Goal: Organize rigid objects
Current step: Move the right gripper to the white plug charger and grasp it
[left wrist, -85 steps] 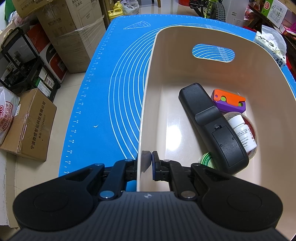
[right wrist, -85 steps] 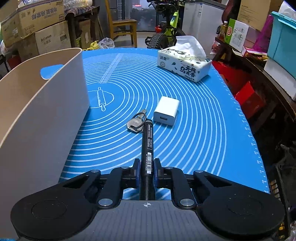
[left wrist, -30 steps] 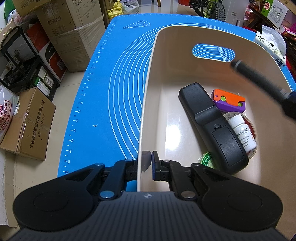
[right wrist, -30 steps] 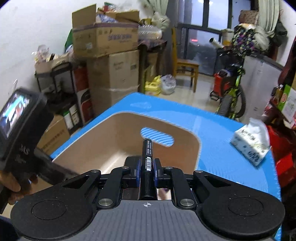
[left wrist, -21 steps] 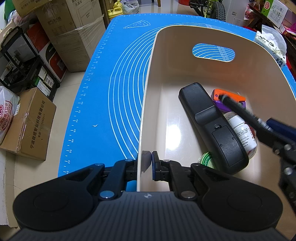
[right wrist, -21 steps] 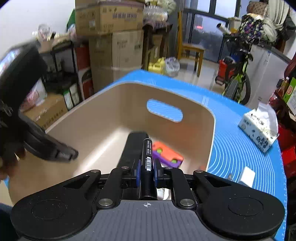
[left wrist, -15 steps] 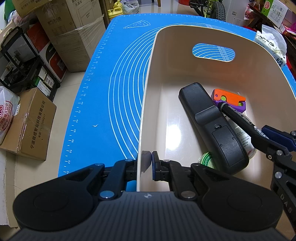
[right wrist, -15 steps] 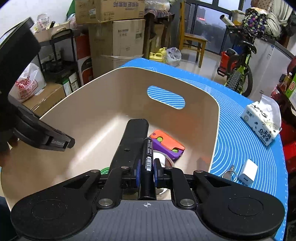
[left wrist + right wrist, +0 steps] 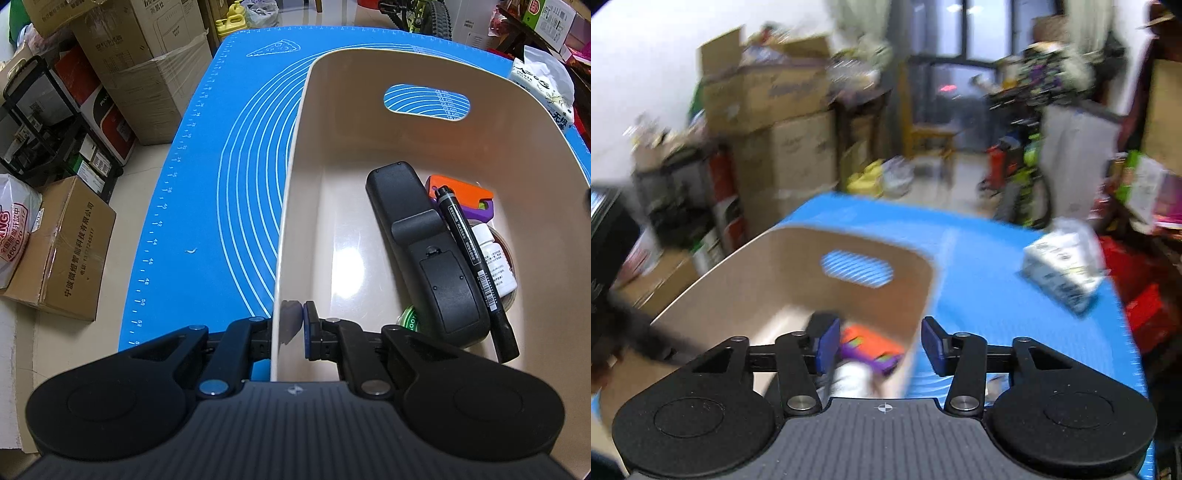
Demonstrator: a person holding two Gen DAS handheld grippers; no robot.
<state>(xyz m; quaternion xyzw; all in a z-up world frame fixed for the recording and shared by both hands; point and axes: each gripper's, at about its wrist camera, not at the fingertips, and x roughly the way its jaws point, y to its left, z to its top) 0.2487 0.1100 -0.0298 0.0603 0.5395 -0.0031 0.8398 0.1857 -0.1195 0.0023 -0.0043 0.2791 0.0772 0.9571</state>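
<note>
Now your left gripper point(image 9: 291, 325) is clamped on the near wall of the beige bin point(image 9: 291, 206), one finger outside and one inside. Ahead of it and to its right, the black marker point(image 9: 476, 273) lies inside the bin, resting along the right edge of the black remote point(image 9: 424, 254) and over the white pill bottle point(image 9: 496, 266), its cap end by the orange and purple toy point(image 9: 476, 197). Your right gripper point(image 9: 879, 347) has just been opening; its jaws stand apart with nothing between them, above the bin's right side. That view is blurred.
</note>
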